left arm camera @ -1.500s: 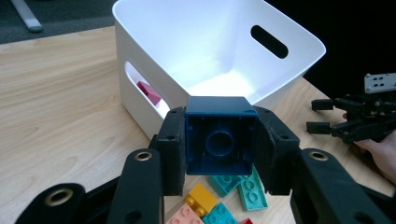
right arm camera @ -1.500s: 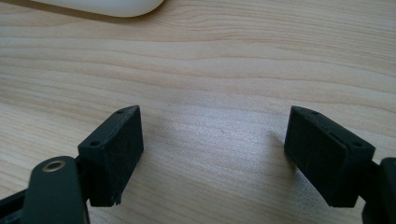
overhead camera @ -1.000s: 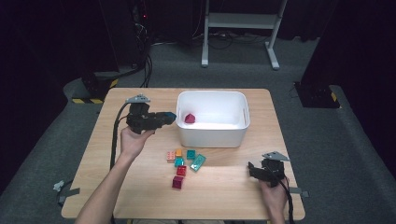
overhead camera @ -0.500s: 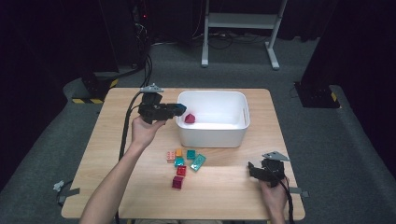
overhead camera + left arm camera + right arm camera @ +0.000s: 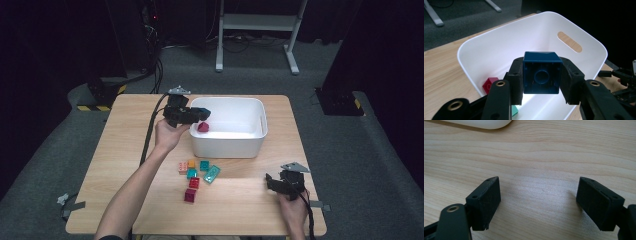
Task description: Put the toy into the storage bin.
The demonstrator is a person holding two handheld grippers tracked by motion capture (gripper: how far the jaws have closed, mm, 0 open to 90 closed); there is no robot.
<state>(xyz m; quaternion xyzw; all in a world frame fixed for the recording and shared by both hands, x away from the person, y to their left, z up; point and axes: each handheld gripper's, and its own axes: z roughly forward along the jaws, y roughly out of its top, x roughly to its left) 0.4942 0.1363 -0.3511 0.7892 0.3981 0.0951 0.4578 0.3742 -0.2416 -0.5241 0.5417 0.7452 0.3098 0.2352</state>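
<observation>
While the jaws of the left gripper (image 5: 541, 82) are pressing their black pads against two opposite side walls of a dark blue, hollow plastic building brick (image 5: 541, 73), the brick is hanging above the inside of the white plastic tub (image 5: 584, 37), its open underside with the round centre tube facing the camera. In the high view the left gripper (image 5: 200, 116) is reaching over the tub's left rim. The brick is looking stiff and light, a hard moulded shell that is not giving under the squeeze; its smooth walls could be slippery, so the flat pad contact low on the two parallel sides, square to them, seems the right hold. It is probably sturdy enough to take a short drop.

Inside the tub a dark red plastic brick (image 5: 202, 127) is lying near the left wall. Near the tub's front wall, a small cluster of loose coloured bricks (image 5: 196, 173) is waiting on the light wooden worktop (image 5: 125, 150): orange, teal and red ones, close together, some touching. They would likely handle the same way, each taken across two flat sides.

Well apart, at the near right of the worktop, the right gripper (image 5: 272, 182) is resting in the person's hand, its jaws (image 5: 541, 202) standing wide open over bare wood with nothing between them.
</observation>
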